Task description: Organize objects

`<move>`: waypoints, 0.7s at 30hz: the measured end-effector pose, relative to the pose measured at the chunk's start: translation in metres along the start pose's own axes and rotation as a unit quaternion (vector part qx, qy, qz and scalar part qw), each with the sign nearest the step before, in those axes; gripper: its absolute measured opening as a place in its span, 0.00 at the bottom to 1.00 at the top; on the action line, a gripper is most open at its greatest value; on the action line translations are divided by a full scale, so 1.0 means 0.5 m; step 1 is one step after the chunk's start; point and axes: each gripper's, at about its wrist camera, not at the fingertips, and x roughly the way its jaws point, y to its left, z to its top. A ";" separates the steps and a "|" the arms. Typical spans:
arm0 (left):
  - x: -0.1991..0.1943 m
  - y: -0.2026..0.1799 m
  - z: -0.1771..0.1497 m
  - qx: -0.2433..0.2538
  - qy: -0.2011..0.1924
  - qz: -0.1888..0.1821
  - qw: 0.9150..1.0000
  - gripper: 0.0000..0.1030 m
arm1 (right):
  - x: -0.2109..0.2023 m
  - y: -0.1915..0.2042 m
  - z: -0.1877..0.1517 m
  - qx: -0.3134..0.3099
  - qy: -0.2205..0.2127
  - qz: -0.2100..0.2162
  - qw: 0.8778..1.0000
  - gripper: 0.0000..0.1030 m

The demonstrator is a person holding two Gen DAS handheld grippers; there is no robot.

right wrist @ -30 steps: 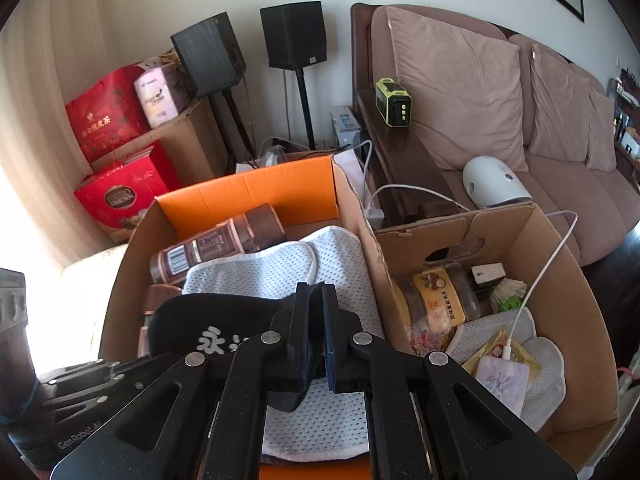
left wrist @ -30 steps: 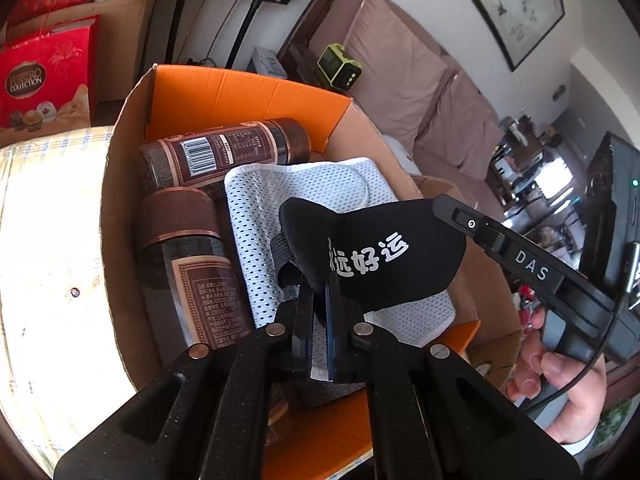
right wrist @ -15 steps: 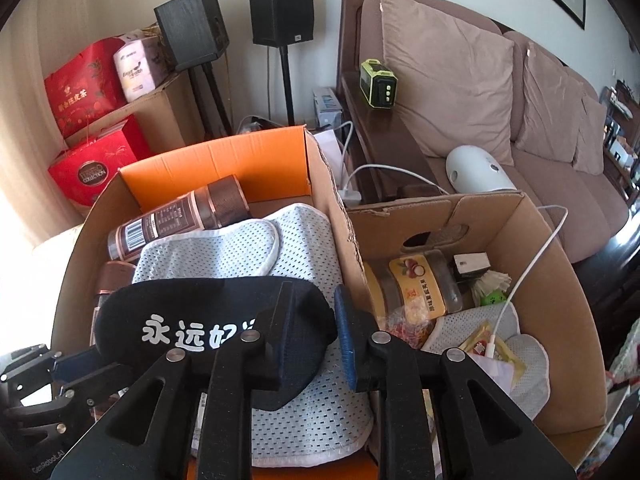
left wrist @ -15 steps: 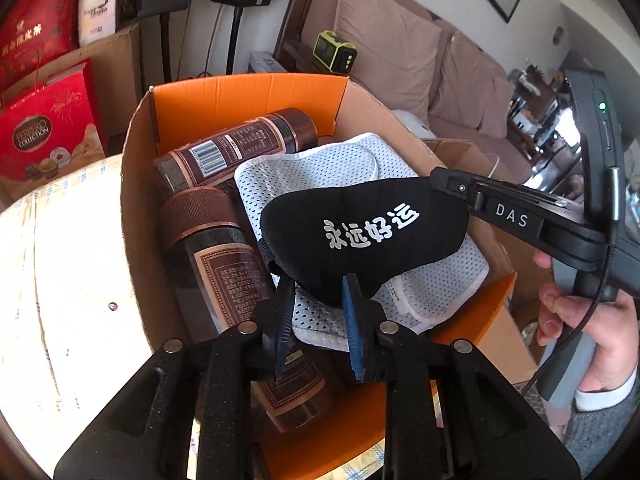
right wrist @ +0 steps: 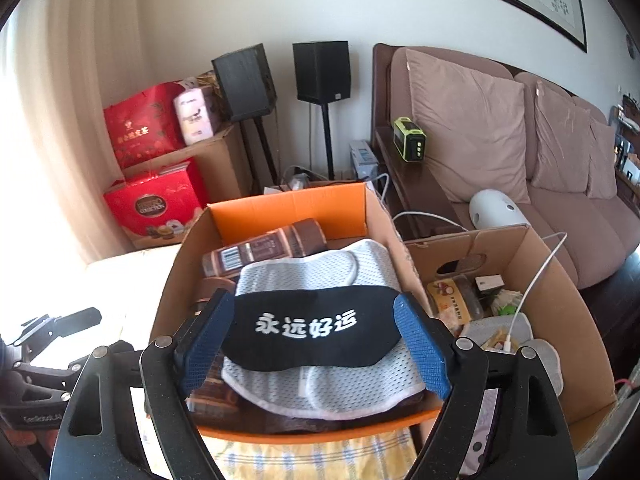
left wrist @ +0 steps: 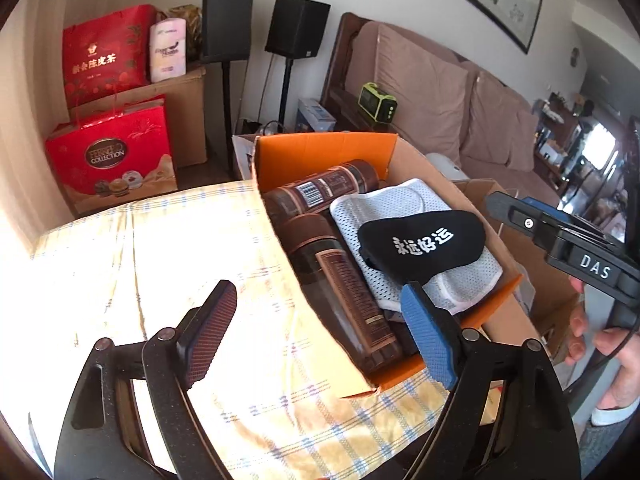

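Note:
A black eye mask (left wrist: 424,244) (right wrist: 312,328) with white characters lies flat on a white mesh pad (left wrist: 400,204) (right wrist: 320,272) inside a cardboard box (left wrist: 320,152) (right wrist: 288,208) lined in orange. Two brown bottles (left wrist: 320,192) (left wrist: 344,288) lie beside the pad. My left gripper (left wrist: 318,296) hovers over the box's near left corner, jaws opening wide, nothing between them. My right gripper (right wrist: 314,304) is drawn back from the box, jaws opening. The mask shows between its blue pads (right wrist: 420,344), which do not touch it.
A yellow checked cloth (left wrist: 160,260) covers the table left of the box. A second cardboard box (right wrist: 560,292) at the right holds a jar (right wrist: 452,300) and a white cable (right wrist: 536,280). Red gift boxes (left wrist: 112,156), speakers (right wrist: 320,72) and a sofa (right wrist: 500,120) stand behind.
Both grippers were shut on the mask's ends; both have opened, let it go and pulled back and up. The mask now rests flat on the mesh pad.

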 end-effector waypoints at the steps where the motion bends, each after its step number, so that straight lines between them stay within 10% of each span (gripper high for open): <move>1: -0.008 0.009 -0.006 -0.001 0.001 0.004 1.000 0.81 | -0.008 0.012 -0.004 -0.003 -0.003 0.004 1.000 0.85; 7: -0.062 0.051 -0.049 0.003 -0.010 0.023 1.000 0.82 | -0.049 0.084 -0.040 -0.027 -0.015 0.012 0.999 1.00; 21: -0.204 0.112 -0.128 -0.032 -0.062 0.073 0.995 1.00 | -0.116 0.182 -0.140 -0.039 -0.019 0.005 0.999 1.00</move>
